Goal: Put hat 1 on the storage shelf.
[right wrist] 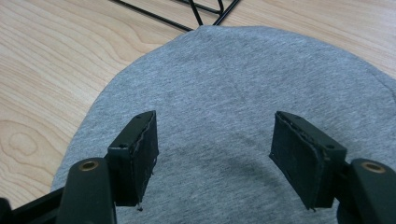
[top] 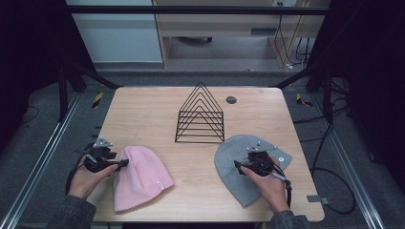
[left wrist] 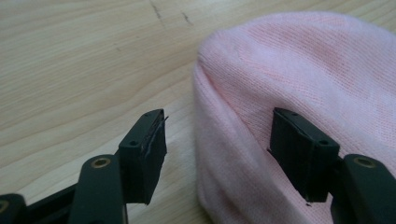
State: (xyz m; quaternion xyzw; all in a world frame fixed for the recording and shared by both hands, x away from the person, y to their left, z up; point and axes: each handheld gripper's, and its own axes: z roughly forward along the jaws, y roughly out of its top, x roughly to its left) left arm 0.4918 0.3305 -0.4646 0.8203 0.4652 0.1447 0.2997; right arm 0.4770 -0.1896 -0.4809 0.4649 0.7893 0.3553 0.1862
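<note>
Here, left gripper (left wrist: 217, 156) open astride pink beanie (left wrist: 303, 70) edge, right gripper (right wrist: 212, 161) open over grey beanie (right wrist: 233, 84)

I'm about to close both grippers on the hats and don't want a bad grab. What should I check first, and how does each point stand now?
1. Left gripper jaws open: ok.
2. Pink beanie edge between the left jaws: ok, one jaw over the table, the other over the knit.
3. Right gripper jaws open: ok.
4. Grey beanie edge between the right jaws: not ok, both jaws hang over flat cloth.
5. Wire rack apart from both hats: ok in the high view.
6. Jaws touching fabric: cannot tell.
</note>
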